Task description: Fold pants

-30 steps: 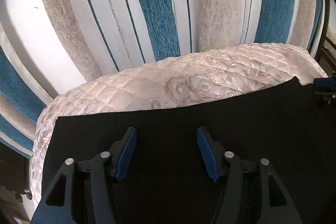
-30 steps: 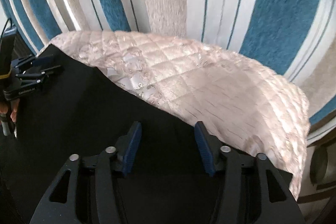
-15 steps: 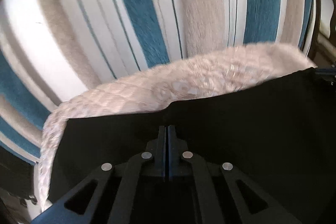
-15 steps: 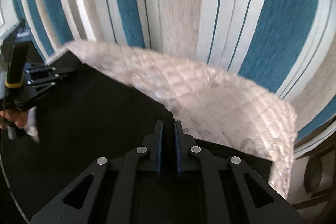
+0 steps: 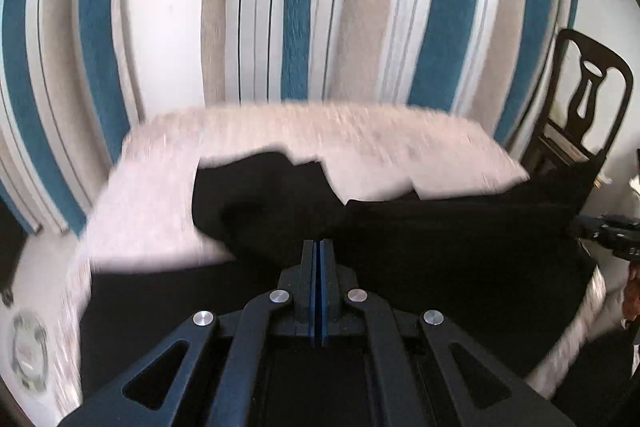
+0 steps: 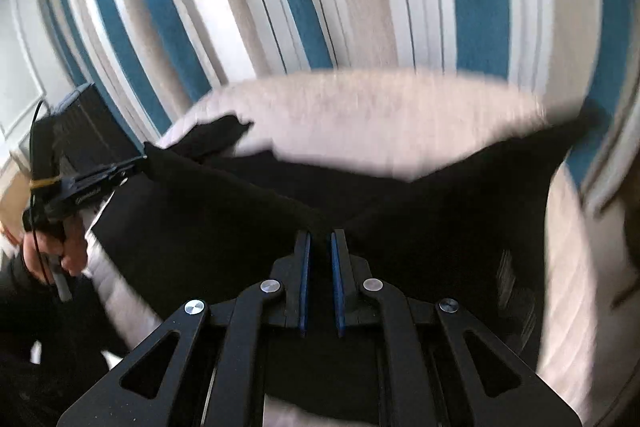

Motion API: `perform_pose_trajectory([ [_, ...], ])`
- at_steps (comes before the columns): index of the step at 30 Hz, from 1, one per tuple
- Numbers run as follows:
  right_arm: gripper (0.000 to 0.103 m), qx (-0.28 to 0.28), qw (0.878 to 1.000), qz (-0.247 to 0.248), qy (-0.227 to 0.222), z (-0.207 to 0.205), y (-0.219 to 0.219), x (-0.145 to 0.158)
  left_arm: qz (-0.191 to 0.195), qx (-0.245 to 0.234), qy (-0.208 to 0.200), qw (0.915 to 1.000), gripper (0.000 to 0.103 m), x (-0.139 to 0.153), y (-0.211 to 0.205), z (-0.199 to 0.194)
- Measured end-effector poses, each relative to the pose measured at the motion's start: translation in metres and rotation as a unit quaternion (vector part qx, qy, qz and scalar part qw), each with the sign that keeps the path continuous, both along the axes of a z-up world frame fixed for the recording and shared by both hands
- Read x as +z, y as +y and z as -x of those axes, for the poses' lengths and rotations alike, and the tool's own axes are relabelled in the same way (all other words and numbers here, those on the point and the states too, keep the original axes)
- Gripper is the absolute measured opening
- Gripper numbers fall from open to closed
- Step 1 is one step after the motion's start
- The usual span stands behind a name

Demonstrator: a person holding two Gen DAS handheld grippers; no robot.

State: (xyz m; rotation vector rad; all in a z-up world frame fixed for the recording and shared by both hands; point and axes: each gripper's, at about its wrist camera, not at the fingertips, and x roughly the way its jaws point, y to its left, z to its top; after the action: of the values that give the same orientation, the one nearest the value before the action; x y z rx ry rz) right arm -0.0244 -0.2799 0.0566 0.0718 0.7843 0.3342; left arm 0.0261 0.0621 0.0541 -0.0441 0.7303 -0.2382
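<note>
Both grippers clamped on the black pants (image 5: pixel 440 239): left gripper (image 5: pixel 319 247) with pads pressed tight on the cloth edge, right gripper (image 6: pixel 319 239) pinching a thicker bunch between slightly parted pads. Fabric lifted just ahead of the fingers, the rest draped over the quilted cushion (image 5: pixel 360 135) beyond. Best carried level, 2 held points kept taut and even, then laid edge to edge

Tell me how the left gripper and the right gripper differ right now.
The left gripper has its blue pads pressed flat together, no gap; the right gripper shows a narrow gap between its pads, with a fold of the black pants in it. The pants rise to a peak at the right gripper's tips, while cloth at the left gripper's tips is too dark to make out. Both are black with blue pads, over the pale quilt.
</note>
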Motion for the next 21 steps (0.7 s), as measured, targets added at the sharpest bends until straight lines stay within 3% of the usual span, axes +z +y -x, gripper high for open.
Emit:
perform_pose_trajectory([
  [5, 0.019, -0.034, 0.996, -0.047, 0.065, 0.031, -0.01, -0.049, 0.004, 0.001, 0.059, 0.9983, 0.003, -0.038, 0.005, 0.03],
  [8, 0.027, -0.063, 0.995, -0.061, 0.042, 0.046, -0.017, -0.042, 0.004, 0.01, 0.048, 0.9988, 0.004, -0.029, 0.014, 0.041],
  [10, 0.042, -0.086, 0.992, -0.085, 0.026, 0.052, -0.025, -0.035, 0.0, 0.016, 0.023, 0.9996, 0.014, -0.011, 0.016, 0.042],
  [12, 0.047, -0.121, 0.986, -0.115, 0.02, 0.054, -0.037, -0.034, -0.005, 0.017, 0.002, 0.9998, 0.05, 0.004, 0.011, 0.035],
  [13, 0.047, -0.14, 0.982, -0.126, 0.019, 0.053, -0.044, -0.036, -0.011, 0.017, -0.005, 0.9998, 0.054, 0.009, 0.006, 0.031],
  [17, 0.047, -0.211, 0.963, -0.164, 0.032, 0.048, -0.066, -0.045, -0.065, -0.002, -0.021, 0.9976, 0.054, 0.015, -0.032, 0.0],
  [21, 0.047, -0.236, 0.948, -0.213, 0.03, 0.048, -0.079, -0.053, -0.128, -0.02, -0.005, 0.9915, 0.054, -0.007, -0.07, -0.041],
])
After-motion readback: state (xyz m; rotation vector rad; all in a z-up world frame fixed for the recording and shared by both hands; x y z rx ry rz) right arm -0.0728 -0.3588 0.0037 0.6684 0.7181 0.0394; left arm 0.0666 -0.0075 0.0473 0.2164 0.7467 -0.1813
